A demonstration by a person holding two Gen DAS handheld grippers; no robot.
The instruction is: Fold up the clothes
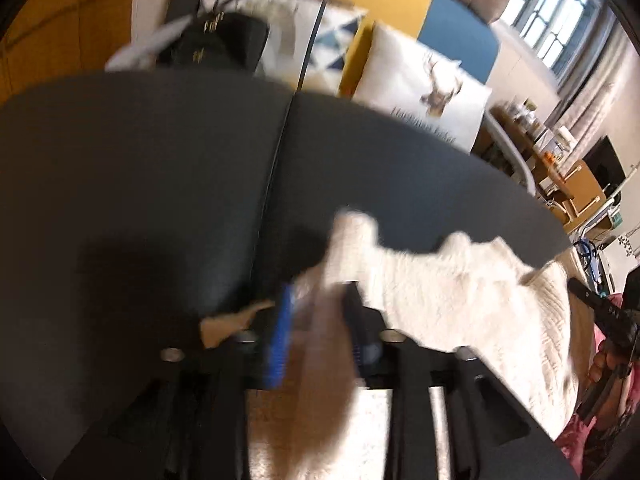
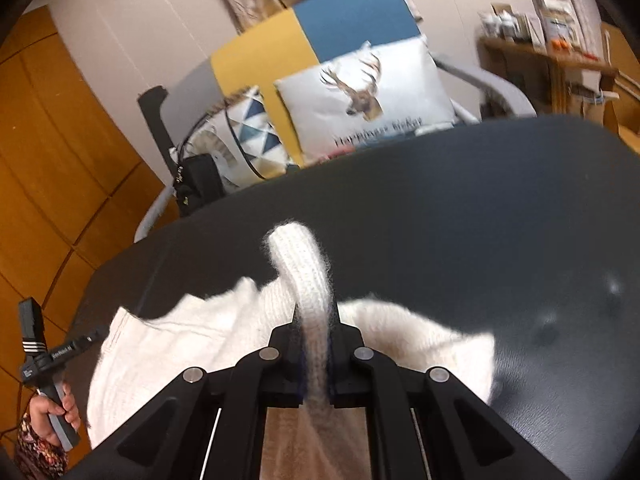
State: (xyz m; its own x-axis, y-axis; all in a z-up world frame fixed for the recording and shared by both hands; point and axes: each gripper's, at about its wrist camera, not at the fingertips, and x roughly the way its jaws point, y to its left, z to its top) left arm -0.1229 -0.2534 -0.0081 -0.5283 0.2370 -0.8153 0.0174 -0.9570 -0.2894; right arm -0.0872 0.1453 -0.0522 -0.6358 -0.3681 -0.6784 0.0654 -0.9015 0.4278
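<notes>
In the right wrist view, the right gripper [image 2: 314, 344] at the lower middle of the frame has its two fingers [image 2: 347, 354] drawn narrow, clamped on a rolled edge of a cream knitted sweater [image 2: 160, 344]. That edge rises between them as a fuzzy loop toward the frame's centre.

In the left wrist view, the left gripper [image 1: 318, 320] sits low in the frame, its fingers [image 1: 280, 336] narrow too, one faced with a blue pad, and a blurred fold of the same sweater [image 1: 460, 292] is caught between them.

There is one sweater. It spreads out from both pairs of fingers and lies over the near edge of a dark counter [image 2: 480, 208], which fills the middle of both frames; a seam runs down the counter [image 1: 140, 168] in the left wrist view.

At the lower left of the right wrist view, a hand [image 2: 48, 420] grips the handle of the other gripper.

Beyond the counter stands one chair [image 2: 352, 16] with a yellow and blue back. Two cushions rest on it: a white deer cushion [image 2: 372, 100] with blurred lettering and a triangle-patterned cushion [image 2: 248, 128] to its left. A black box [image 2: 200, 184] with a cable sits beside them.

Wood panelling [image 2: 60, 140] fills the left side, a cluttered shelf [image 2: 560, 48] the upper right. A window [image 1: 560, 12] shows at the upper right of the left wrist view.
</notes>
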